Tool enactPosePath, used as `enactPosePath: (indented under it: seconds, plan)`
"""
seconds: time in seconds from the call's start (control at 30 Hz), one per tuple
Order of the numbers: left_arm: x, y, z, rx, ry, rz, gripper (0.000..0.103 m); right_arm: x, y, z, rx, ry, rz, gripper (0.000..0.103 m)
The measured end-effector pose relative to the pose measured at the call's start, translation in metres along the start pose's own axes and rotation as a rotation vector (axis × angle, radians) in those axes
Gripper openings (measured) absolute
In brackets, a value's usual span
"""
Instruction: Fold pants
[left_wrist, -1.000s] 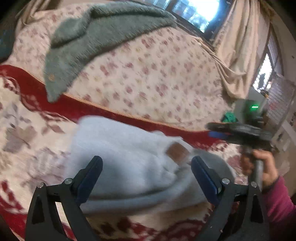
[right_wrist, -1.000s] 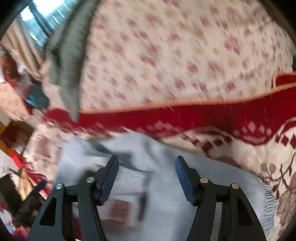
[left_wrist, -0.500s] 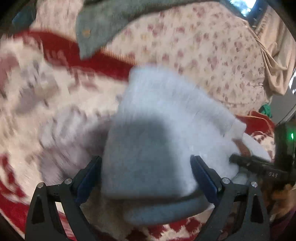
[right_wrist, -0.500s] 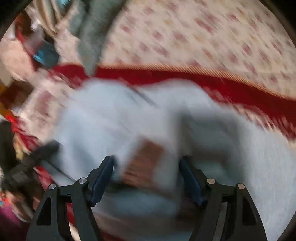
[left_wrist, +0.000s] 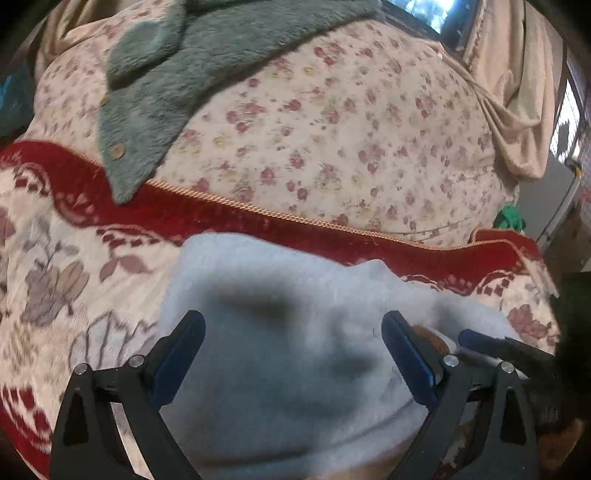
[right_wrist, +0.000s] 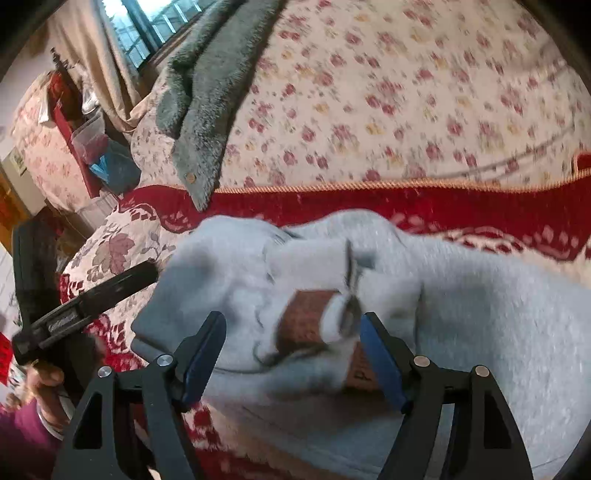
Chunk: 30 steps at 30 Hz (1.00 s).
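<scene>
Light blue-grey fleece pants (left_wrist: 295, 332) lie bunched in a folded heap on a red and cream patterned blanket (left_wrist: 55, 258). My left gripper (left_wrist: 295, 354) hovers low over the heap with its jaws wide apart and the cloth spreading below and between them, so it is open. My right gripper (right_wrist: 291, 354) is also open, straddling the waistband part, where a brown patch (right_wrist: 306, 317) sits between its blue pads (right_wrist: 380, 362). Neither pad visibly presses on the pants (right_wrist: 480, 295). The right gripper's fingers (left_wrist: 480, 339) show at the right edge of the left wrist view.
A grey furry garment (left_wrist: 166, 92) with buttons lies on the floral quilt (left_wrist: 332, 129) behind the red border. A hand (right_wrist: 44, 376) in a magenta sleeve holds the left gripper (right_wrist: 92, 295). Curtains (right_wrist: 92, 55), a window and cluttered shelves stand beyond the bed's left side.
Both grippers dropped closer to the pants and moved together. The heap now fills the lower part of each view, and the brown patch sits between the right fingers, which stand a little wider.
</scene>
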<state>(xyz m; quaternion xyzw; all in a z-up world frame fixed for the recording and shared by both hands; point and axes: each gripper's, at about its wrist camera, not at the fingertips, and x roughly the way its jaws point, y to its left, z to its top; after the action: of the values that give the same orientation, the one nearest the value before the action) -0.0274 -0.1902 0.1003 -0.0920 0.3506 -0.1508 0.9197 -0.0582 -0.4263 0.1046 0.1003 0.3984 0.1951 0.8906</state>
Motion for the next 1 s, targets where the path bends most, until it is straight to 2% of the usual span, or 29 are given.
enactPosePath:
  seconds: [0.17,0.23,0.33,0.47,0.53,0.63,0.77,1.0]
  plan:
    - [0.034,-0.014,0.008,0.022,0.046,0.006,0.096,0.017,0.013,-0.004,-0.052,0.025,-0.084,0.079]
    - [0.045,-0.016,0.008,0.023,0.061,0.018,0.096,0.023,0.008,-0.008,-0.028,0.038,-0.082,0.079]
    - [0.067,-0.017,0.006,0.021,0.112,0.041,0.096,0.040,-0.002,-0.018,0.009,0.101,-0.087,0.079]
    - [0.088,-0.020,0.003,0.042,0.169,0.105,0.096,0.028,-0.004,-0.020,0.011,0.079,-0.058,0.079]
    - [0.086,-0.019,0.002,0.038,0.161,0.102,0.096,0.008,-0.012,-0.022,0.082,0.047,0.005,0.080]
    - [0.076,-0.018,0.001,0.018,0.148,0.066,0.096,-0.018,-0.023,-0.034,0.163,0.021,0.052,0.088]
    - [0.060,-0.023,-0.001,-0.013,0.136,0.005,0.096,-0.047,-0.041,-0.060,0.233,0.049,0.032,0.090]
    - [0.040,-0.058,-0.005,0.062,0.124,-0.042,0.096,-0.077,-0.062,-0.085,0.335,0.038,-0.035,0.093]
